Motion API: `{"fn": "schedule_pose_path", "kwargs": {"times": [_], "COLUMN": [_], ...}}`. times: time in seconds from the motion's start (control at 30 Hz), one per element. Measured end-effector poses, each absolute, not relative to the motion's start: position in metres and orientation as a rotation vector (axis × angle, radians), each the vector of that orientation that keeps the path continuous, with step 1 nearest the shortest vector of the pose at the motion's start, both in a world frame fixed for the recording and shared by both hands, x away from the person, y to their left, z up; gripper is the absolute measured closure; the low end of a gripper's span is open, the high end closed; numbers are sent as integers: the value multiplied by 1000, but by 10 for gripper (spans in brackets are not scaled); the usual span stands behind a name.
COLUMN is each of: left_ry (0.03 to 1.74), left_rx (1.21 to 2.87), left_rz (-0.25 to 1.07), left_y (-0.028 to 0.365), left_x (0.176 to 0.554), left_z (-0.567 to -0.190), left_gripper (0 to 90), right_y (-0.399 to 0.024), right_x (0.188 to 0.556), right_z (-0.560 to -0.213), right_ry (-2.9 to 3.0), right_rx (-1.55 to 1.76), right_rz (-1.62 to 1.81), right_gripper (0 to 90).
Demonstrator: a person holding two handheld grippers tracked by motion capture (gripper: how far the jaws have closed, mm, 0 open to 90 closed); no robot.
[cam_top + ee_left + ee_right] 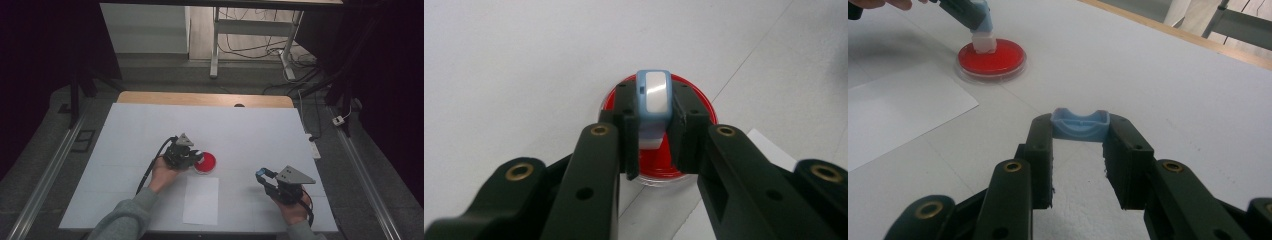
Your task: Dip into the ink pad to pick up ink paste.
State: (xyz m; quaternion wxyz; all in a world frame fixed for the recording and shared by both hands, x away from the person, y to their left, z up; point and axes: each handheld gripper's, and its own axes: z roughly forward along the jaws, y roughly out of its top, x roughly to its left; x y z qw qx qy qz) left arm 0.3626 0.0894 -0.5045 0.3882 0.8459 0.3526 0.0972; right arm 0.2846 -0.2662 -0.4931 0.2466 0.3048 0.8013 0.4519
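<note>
The thing in hand is a small stamp with a light blue plastic shell and a white face, clamped upright between the black jaws of the left gripper; in the left gripper view it sits at the centre of the frame, its pale lower block hanging over a round red dish. In the right gripper view, at the upper left, the same white block meets the red surface, though whether it truly presses into it or only hovers just above is hard to tell at that angle. The dish is shallow, with a clear rim and a glossy red fill, and in the high view it lies just right of the left gripper, near the middle of the white table. The right gripper holds a light blue cap across its tips, a squat tray-like piece with a dipped upper edge; the jaws pinch it by its ends. In the high view that gripper sits at the lower right, well apart from the dish. A white sheet of paper lies flat just below the dish, between the two hands. Nothing stands between the stamp and the dish.
</note>
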Motion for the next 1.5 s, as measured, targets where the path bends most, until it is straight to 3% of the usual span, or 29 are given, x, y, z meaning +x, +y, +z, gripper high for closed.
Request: {"fn": "schedule_pose_path", "kwargs": {"times": [1.5], "left_ry": [888], "left_rx": [2078], "left_rz": [252], "left_y": [97], "left_x": [359], "left_z": [-495], "left_gripper": [760], "right_y": [-268], "right_x": [285], "right_z": [-492], "right_ry": [2178], "right_rx": [837], "right_rz": [1229], "right_gripper": [651]}}
